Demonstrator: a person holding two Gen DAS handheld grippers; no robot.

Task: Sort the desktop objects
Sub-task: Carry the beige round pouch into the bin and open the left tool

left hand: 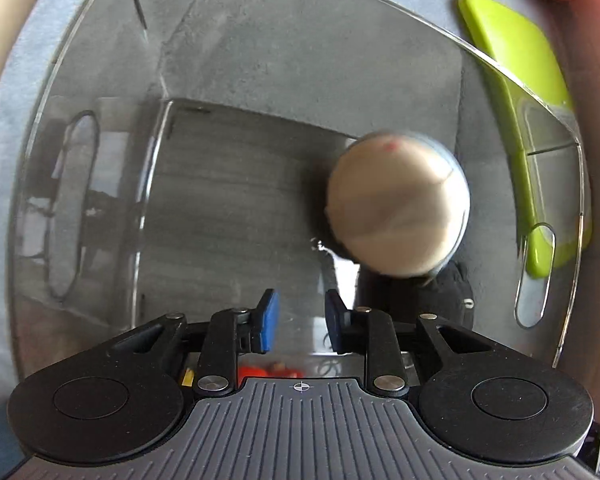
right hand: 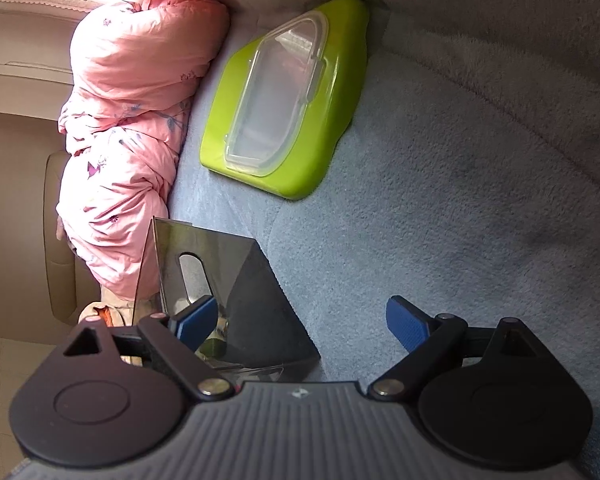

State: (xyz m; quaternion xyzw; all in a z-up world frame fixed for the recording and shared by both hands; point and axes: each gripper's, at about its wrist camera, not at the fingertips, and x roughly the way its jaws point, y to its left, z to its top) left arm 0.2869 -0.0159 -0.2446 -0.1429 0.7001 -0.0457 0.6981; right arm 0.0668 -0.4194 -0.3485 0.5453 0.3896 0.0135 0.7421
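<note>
Presently, item one: ball (left hand: 398, 204), beige, blurred, inside the clear box (left hand: 100, 92) at 1 o'clock of the left gripper (left hand: 302, 322); the blur suggests it is falling or rolling, likely just let go. Left jaws a little apart, holding nothing. Item two: clear box, open top facing the left camera, so things can be dropped in. Item three: green tray (right hand: 332, 120) carrying a lidded tub (right hand: 276, 96), at 12 o'clock of the right gripper (right hand: 300, 322). Right jaws wide apart, empty, beside the box, perhaps to steady it. All rest on grey fabric (right hand: 460, 200), not a surface.
</note>
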